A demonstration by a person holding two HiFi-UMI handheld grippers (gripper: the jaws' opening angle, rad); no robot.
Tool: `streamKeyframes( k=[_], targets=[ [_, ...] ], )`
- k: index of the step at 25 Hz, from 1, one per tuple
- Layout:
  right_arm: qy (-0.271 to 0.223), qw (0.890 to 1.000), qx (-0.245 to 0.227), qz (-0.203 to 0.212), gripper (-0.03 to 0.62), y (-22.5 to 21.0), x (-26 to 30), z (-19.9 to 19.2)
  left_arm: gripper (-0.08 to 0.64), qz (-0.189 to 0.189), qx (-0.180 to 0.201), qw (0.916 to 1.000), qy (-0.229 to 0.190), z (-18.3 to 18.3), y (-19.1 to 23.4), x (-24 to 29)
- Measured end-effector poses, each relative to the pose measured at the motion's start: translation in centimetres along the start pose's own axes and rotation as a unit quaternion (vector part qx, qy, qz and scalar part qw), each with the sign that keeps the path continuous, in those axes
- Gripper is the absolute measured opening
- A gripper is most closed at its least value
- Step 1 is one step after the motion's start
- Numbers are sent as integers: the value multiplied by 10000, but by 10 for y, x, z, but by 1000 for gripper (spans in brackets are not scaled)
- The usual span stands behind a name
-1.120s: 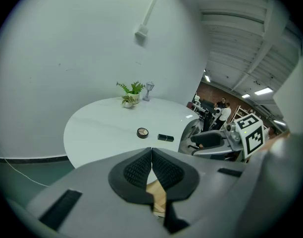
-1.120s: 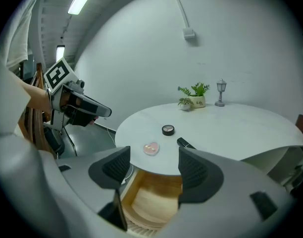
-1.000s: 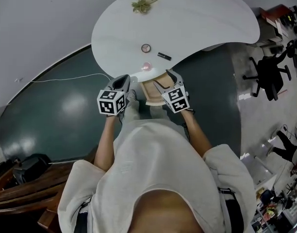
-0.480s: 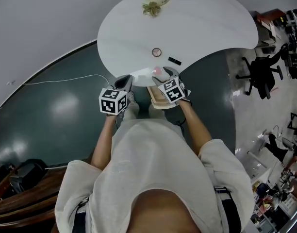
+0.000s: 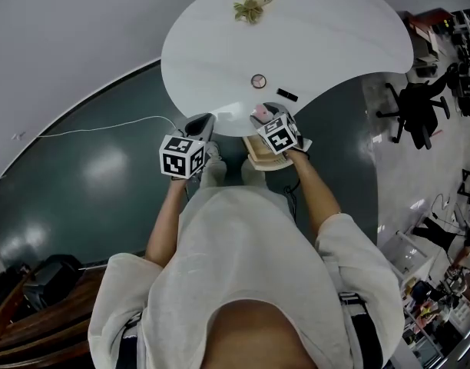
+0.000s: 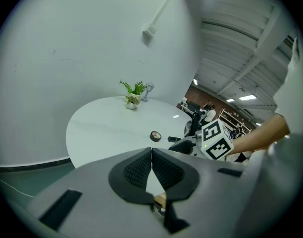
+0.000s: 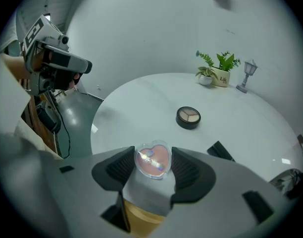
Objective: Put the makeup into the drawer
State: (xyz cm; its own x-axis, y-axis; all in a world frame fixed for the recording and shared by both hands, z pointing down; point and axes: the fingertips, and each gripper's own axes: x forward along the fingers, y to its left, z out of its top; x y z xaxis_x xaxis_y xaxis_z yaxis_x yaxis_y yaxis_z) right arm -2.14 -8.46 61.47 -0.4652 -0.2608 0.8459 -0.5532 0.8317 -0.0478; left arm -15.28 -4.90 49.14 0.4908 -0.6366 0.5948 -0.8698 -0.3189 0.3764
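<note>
Head view: high over the person, facing steeply down on white table (image 5: 312,37), left gripper (image 5: 200,121) and right gripper (image 5: 269,115). Left gripper view: low at table's near edge, looking across it toward plant (image 6: 134,89). Right gripper view: close above heart-shaped compact (image 7: 152,160), tilted down harder, probably on much the same heading. All three share table, round compact (image 5: 258,81), plant.

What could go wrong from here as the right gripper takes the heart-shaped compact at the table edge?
1. The right gripper's jaws have just been closing on the heart-shaped compact; its rounded, glossy rim may squirt out of the pads.
2. It lies at the table edge above the open drawer, so a slip could drop it past the drawer.
3. The black tube beside the right jaw could get nudged.
</note>
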Motion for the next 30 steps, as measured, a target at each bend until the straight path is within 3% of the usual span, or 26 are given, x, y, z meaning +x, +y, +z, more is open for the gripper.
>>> streamKeyframes(
  k=[8, 15, 18, 21, 25, 30],
  targets=[
    [-302, 9993, 170, -121, 230, 3, -33, -8, 11, -351, 181, 9990, 211, 0, -23, 23],
    [-307, 9990, 188, -252, 230, 13, -84, -59, 11, -688, 365, 9960, 437, -8, -61, 53],
    [-54, 9998, -99, -168, 230, 16, -88, -85, 11, -779, 430, 9948, 502, -11, -74, 62],
    [299, 9968, -742, 64, 230, 24, -80, -104, 11, -789, 441, 9944, 541, -15, -83, 63],
    [869, 9748, -2000, 473, 230, 29, -52, -125, 11, -696, 386, 9952, 567, -20, -84, 63],
    [1499, 9267, -3316, 942, 230, 36, -12, -153, 11, -466, 182, 9974, 526, -27, -68, 52]
  ],
)
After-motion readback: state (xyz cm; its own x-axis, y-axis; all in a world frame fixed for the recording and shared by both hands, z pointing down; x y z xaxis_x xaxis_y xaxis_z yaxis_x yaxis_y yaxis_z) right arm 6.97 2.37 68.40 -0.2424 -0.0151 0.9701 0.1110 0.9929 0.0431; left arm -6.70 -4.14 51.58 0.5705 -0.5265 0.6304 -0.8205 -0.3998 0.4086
